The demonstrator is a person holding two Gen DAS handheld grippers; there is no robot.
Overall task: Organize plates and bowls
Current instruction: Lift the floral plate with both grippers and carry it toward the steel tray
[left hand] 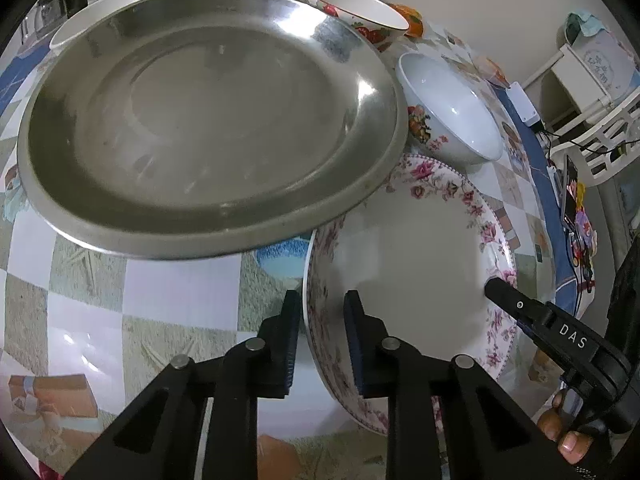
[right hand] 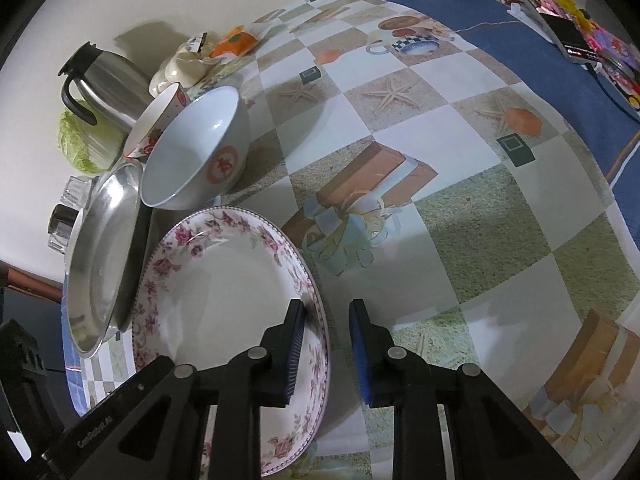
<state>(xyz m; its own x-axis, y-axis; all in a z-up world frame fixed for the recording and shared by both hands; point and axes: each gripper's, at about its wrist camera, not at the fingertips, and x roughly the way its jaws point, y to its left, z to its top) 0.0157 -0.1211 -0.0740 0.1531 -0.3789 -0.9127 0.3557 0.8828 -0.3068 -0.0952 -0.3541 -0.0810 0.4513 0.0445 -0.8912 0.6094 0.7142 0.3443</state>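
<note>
Left wrist view: your left gripper [left hand: 322, 338] straddles the near rim of the glossy floral plate [left hand: 416, 248] — fingers apart, not clamped. Round steel tray [left hand: 208, 120] overlaps its far edge. Your right gripper [right hand: 326, 346] straddles the opposite rim, also parted. Smooth white bowl [right hand: 192, 148] sits just beyond on the checked tablecloth [right hand: 440, 160].

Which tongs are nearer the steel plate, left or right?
Left. The left tongs straddle the floral plate's near rim, just below the steel plate. The right tongs straddle the floral plate's opposite rim, farther away.
</note>
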